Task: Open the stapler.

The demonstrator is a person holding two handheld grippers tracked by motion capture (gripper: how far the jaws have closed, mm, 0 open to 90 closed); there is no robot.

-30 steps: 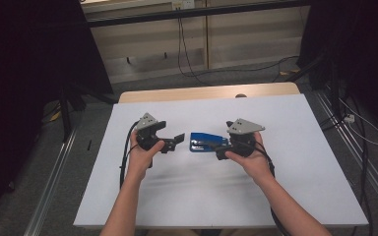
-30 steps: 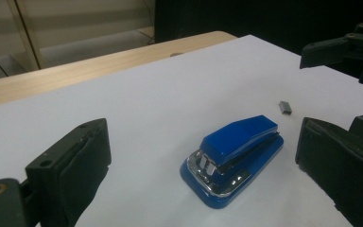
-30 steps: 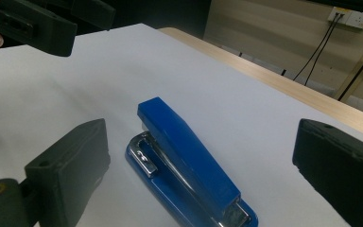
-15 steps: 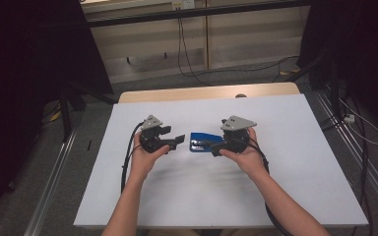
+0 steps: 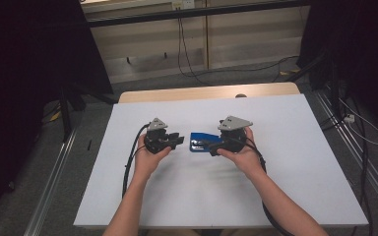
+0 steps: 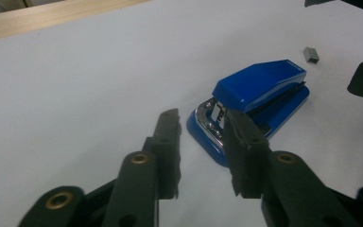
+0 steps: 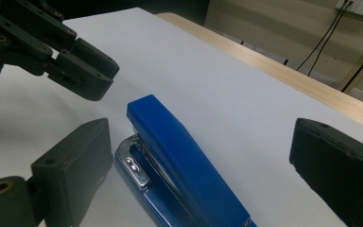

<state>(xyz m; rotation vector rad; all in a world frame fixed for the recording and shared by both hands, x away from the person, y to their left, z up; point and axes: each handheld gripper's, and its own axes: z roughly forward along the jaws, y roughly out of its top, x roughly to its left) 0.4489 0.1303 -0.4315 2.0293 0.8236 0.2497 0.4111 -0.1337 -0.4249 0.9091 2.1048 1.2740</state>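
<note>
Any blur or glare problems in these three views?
High view: dark surroundings, evenly lit table, stapler sharp enough. Left gripper view: jaws near the lens slightly soft, stapler crisp, small highlight on its chrome nose. Right gripper view: near jaws blurred, faint shadows beside the stapler.

On the flat-topped table (image 5: 285, 187) the hinged desk stapler (image 5: 202, 143) lies between my left gripper (image 5: 177, 140) and my right gripper (image 5: 215, 145). A small block of staples (image 6: 311, 54) sits just behind the stapler.
</note>
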